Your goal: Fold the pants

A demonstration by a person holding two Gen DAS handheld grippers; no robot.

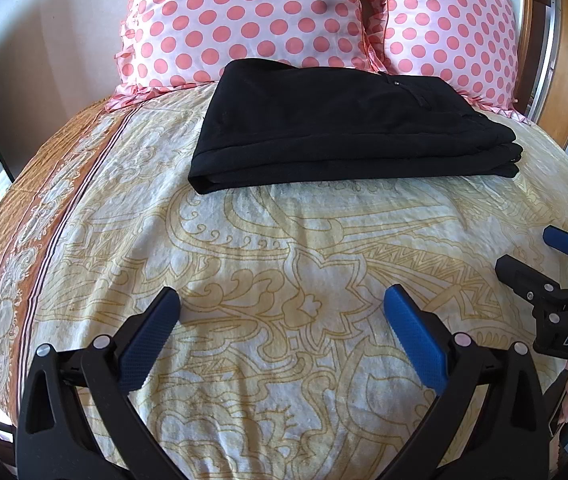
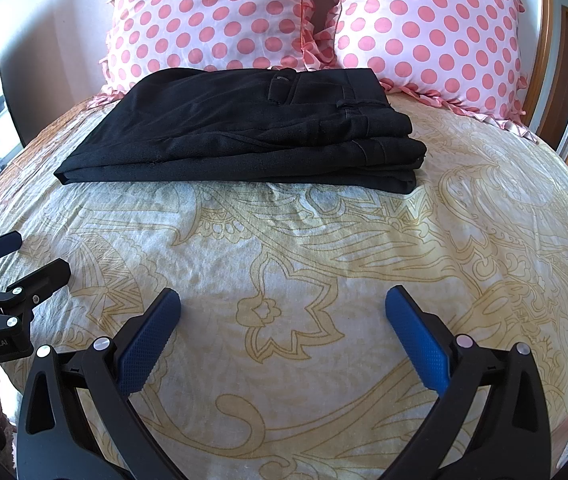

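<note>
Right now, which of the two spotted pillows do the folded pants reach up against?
The left polka-dot pillow: the black pants meet its lower edge, while the right polka-dot pillow stands mostly clear beside them.

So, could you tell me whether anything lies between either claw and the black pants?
Nothing visible does. Only bare patterned bedspread lies between the open left claw, the open right claw and the folded pants. The polka-dot pillows sit behind them.

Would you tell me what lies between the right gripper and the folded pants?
Only bare patterned bedspread separates the right gripper from the pants, in the right wrist view.
</note>
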